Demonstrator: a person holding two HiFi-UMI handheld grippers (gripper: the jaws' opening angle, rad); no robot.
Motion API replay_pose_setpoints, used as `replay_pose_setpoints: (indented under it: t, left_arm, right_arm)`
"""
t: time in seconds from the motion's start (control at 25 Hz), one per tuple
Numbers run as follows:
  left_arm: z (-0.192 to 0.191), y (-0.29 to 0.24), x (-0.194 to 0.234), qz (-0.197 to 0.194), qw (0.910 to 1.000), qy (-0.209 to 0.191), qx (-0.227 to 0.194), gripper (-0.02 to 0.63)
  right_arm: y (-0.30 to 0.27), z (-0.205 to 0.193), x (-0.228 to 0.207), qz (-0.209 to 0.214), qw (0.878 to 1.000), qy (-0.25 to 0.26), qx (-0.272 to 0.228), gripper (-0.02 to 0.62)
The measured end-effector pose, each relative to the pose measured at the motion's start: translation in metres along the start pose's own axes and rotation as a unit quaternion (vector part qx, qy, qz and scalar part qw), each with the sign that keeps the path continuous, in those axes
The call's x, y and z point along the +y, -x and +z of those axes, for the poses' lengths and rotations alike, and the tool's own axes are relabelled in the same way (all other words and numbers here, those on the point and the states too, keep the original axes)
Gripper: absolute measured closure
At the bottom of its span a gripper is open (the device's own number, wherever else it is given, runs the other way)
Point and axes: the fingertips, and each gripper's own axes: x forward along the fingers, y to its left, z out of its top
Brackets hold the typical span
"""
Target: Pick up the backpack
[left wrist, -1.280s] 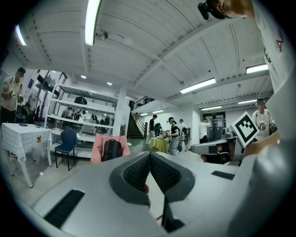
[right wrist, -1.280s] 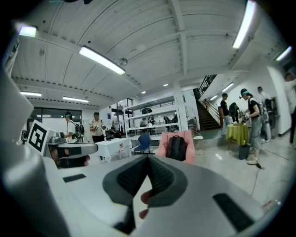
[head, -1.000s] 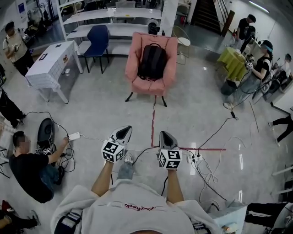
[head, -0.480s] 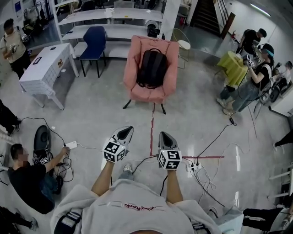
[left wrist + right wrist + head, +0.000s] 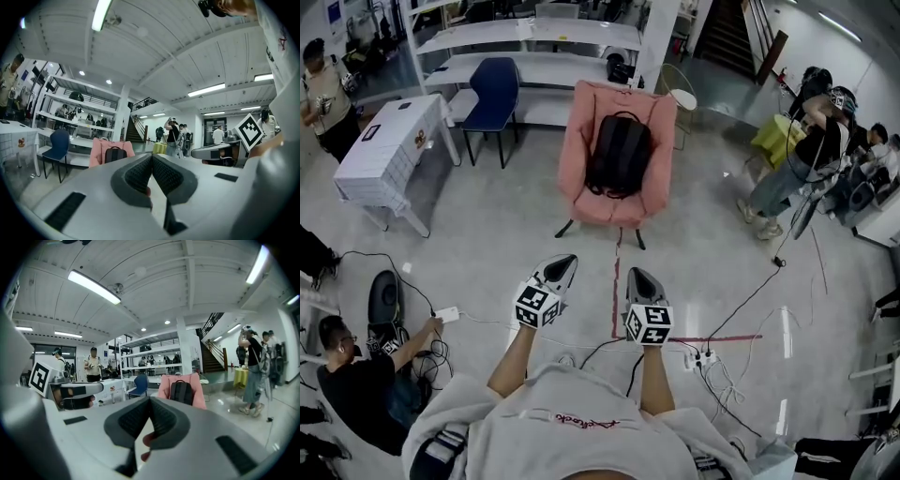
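A black backpack [image 5: 619, 156] stands upright on the seat of a pink armchair [image 5: 582, 122], well ahead of me across the floor. It shows small in the left gripper view as the backpack [image 5: 114, 153] and in the right gripper view as the backpack [image 5: 181, 392]. My left gripper [image 5: 565, 263] and right gripper [image 5: 635, 276] are held side by side in front of my chest, both pointing toward the chair. Both are shut with nothing between the jaws and far from the backpack.
A red floor line [image 5: 616, 291] runs toward the chair. Cables and a power strip [image 5: 703, 357] lie to the right. A person [image 5: 356, 384] sits on the floor at left. A white table [image 5: 384, 150], a blue chair [image 5: 493, 89] and standing people [image 5: 797, 159] ring the area.
The armchair and backpack have come closer and larger in the head view as I walk forward. Both grippers keep the same pose and stay shut.
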Motion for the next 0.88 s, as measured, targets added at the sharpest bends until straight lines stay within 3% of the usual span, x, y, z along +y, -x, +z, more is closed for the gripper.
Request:
replay_pose_setpoints:
  t: [0.36,0.88]
  left_arm:
    - [-0.001,-0.036,0.049,-0.009,0.9999,0.004,0.003,0.595]
    - [-0.010,-0.060,0.062,-0.019,0.9997,0.003,0.013,0.595]
  right_arm:
    - [-0.055,0.003,-0.007,-0.007,1.000,-0.002,0.007,0.577]
    - [-0.083,-0.005,-0.018,-0.007,1.000,-0.010,0.013,0.577]
